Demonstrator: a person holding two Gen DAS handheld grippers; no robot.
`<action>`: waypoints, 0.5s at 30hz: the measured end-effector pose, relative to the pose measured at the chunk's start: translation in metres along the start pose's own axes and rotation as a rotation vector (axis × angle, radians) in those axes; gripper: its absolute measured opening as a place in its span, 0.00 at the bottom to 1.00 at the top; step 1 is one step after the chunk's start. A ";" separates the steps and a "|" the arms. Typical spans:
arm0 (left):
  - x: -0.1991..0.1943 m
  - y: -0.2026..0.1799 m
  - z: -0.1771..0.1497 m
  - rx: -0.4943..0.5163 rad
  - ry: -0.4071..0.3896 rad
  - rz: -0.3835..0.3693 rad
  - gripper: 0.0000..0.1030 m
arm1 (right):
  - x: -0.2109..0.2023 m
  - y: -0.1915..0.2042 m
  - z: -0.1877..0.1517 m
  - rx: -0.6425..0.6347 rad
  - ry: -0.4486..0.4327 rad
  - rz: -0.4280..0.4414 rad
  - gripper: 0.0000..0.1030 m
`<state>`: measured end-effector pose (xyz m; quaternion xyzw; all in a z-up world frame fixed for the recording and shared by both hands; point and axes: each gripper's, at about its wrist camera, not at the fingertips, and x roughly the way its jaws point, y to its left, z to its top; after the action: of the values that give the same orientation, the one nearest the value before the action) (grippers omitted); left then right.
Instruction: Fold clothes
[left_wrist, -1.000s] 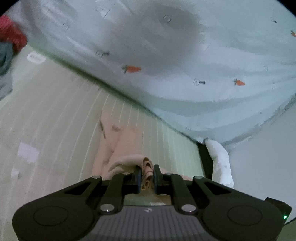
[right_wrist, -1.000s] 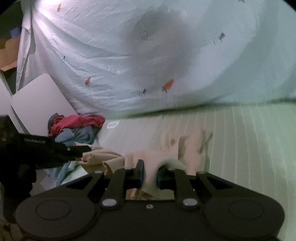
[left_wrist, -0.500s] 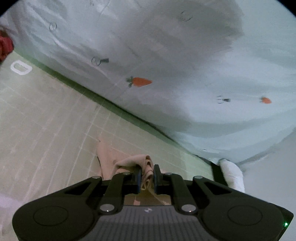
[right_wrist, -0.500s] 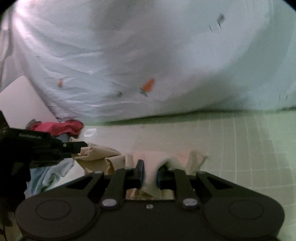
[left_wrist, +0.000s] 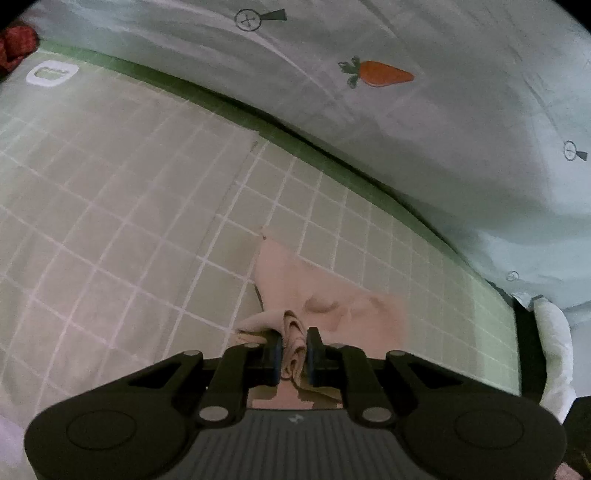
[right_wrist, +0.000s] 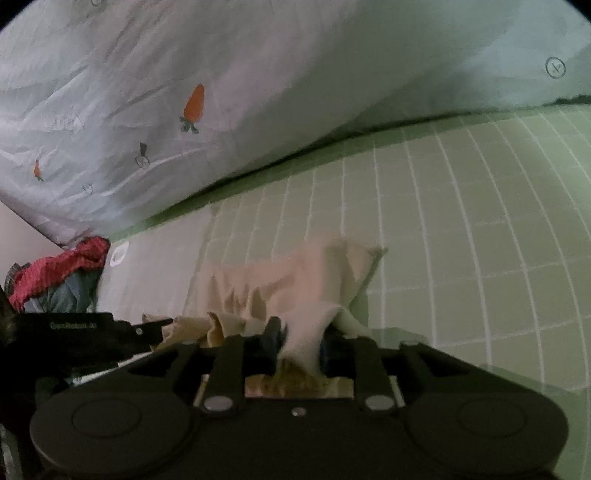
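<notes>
A peach-beige garment (left_wrist: 314, 295) lies on the green gridded mat (left_wrist: 110, 221). My left gripper (left_wrist: 294, 350) is shut on a bunched edge of it, low over the mat. In the right wrist view the same garment (right_wrist: 295, 273) spreads ahead, and my right gripper (right_wrist: 301, 339) is shut on another bunched edge. The left gripper's black body (right_wrist: 85, 332) shows at the left of that view, pinching the cloth close beside my right one.
A pale sheet with a carrot print (left_wrist: 406, 92) hangs behind the mat's far edge. A pile of red and blue-grey clothes (right_wrist: 55, 277) lies at the mat's left end. A white rolled cloth (left_wrist: 554, 350) sits past the right edge.
Both grippers have moved forward and down toward the mat's far edge, carrying the garment's edges. The hanging sheet looms closer. Both grips stay shut.
</notes>
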<state>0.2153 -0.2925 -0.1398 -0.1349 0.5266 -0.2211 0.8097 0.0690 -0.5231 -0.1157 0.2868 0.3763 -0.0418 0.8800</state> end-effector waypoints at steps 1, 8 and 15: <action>-0.004 -0.001 0.001 0.009 -0.004 0.002 0.19 | -0.003 0.002 0.003 -0.011 -0.019 -0.002 0.47; -0.057 -0.006 0.010 0.126 -0.168 -0.005 0.67 | -0.045 0.015 0.011 -0.098 -0.244 -0.051 0.96; -0.019 0.008 -0.014 0.118 -0.025 0.037 0.72 | -0.021 0.008 -0.010 -0.070 -0.099 -0.078 0.97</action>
<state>0.1976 -0.2764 -0.1340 -0.0797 0.5050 -0.2352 0.8266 0.0499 -0.5144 -0.1028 0.2383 0.3444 -0.0771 0.9048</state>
